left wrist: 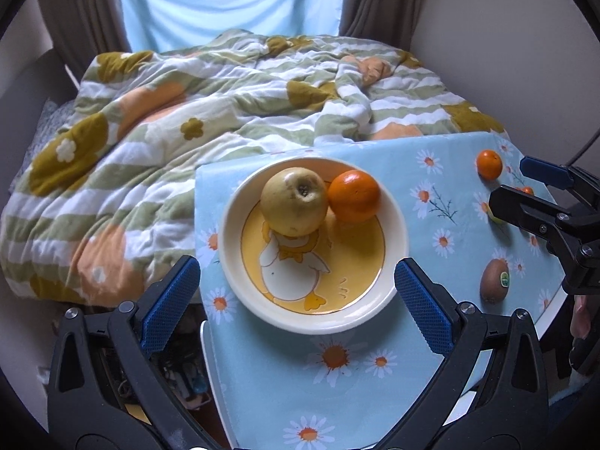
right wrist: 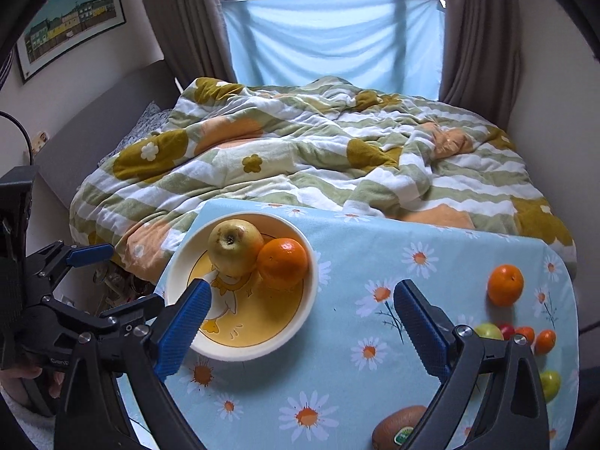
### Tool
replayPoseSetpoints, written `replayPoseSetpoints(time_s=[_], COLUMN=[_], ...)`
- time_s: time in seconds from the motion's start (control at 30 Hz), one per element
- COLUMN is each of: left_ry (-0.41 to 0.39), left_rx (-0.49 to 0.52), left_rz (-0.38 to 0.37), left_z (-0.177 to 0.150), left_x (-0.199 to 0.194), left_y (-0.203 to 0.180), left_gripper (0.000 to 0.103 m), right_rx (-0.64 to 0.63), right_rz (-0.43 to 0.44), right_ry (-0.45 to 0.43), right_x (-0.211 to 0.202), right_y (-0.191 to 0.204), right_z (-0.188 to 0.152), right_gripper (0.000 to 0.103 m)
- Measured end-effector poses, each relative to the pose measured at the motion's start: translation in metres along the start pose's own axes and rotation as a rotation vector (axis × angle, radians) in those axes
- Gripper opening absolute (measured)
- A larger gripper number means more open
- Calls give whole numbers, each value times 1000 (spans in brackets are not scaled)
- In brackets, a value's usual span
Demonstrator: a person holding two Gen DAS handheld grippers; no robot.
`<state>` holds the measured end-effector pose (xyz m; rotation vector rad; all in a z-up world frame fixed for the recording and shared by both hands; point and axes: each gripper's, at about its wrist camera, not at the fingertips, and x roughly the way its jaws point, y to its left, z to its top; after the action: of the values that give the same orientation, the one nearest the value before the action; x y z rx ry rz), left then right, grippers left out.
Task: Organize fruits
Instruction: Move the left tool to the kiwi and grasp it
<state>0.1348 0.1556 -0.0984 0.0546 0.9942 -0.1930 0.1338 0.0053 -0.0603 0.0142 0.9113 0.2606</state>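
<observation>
— What's the surface here?
— A table under a pale blue daisy-print cloth, set against a bed.
— And lying on it?
— A cream duck-pattern bowl towards the left. Out right, a loose orange, a kiwi nearer the front edge, and a cluster of small green, red and orange fruits.

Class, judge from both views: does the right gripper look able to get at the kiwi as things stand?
Probably yes. The right gripper is open and empty, and the kiwi lies uncovered on the tablecloth just below its right finger, nothing between them.
</observation>
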Motion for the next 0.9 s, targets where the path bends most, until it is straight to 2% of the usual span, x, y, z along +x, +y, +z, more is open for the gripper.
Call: replayPoseSetpoints(time_s=[0.1, 0.27, 0.5, 0.9], left_ry=[-10, -24, -20, 17], left_rx=[33, 80, 79, 37], left_rz=[-43, -70, -72, -90], left_z=[4, 7, -1, -34], left_x=[-3, -7, -5, 19], left_y=[-18, -55, -110, -201], left_gripper=[103, 103, 103, 103], right_rx=[40, 79, 70, -24], right_rz=[-43, -100, -149, -95], right_ry=[-8, -18, -44, 16], right_x=[-17, -43, -70, -67], right_y=[-14, -43, -90, -166], right_z=[-9, -27, -52, -90], right_gripper=[97, 97, 97, 96])
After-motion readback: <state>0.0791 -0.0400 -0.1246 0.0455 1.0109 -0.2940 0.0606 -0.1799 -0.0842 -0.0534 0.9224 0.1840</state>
